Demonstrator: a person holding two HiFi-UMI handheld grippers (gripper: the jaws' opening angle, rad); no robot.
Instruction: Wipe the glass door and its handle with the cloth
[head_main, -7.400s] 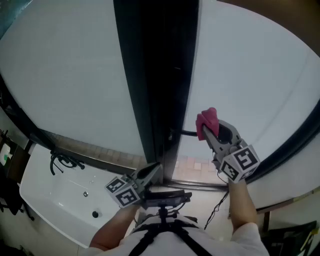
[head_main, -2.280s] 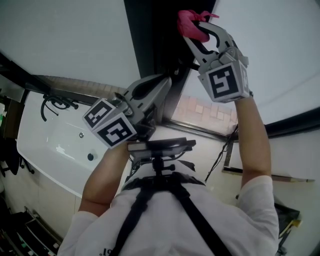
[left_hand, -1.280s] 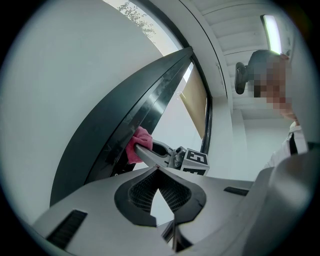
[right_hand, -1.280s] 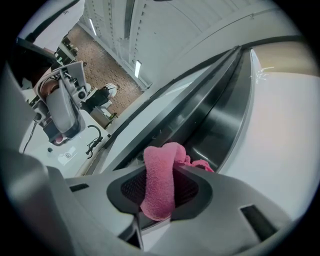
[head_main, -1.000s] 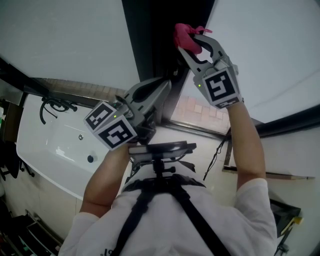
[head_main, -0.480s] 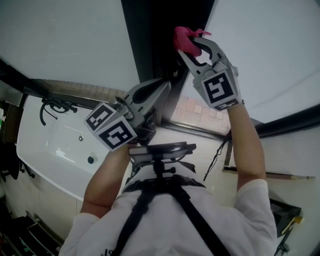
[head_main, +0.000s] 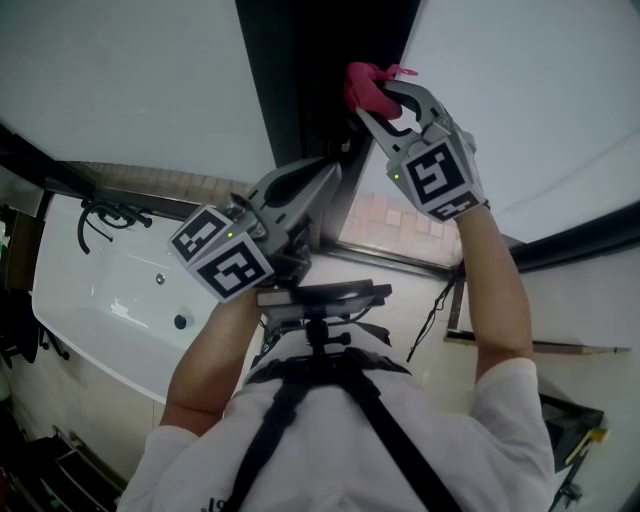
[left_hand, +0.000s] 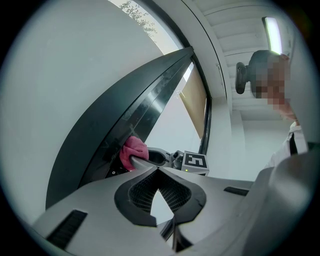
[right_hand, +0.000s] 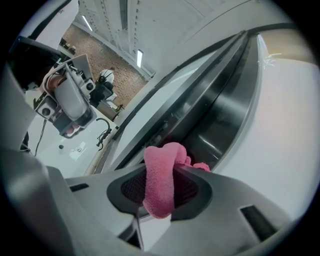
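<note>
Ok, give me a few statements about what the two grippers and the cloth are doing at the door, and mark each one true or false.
1. The right gripper holds a pink cloth. True.
2. The left gripper grips a second cloth. False: its jaws are shut on nothing.
3. The cloth is up at the dark frame between the pale glass panes. True.
4. The white tub lies on the person's right. False: it is on the left, below the left gripper.
5. In the head view the left gripper is raised above the right one. False: the right gripper is the higher of the two.
</note>
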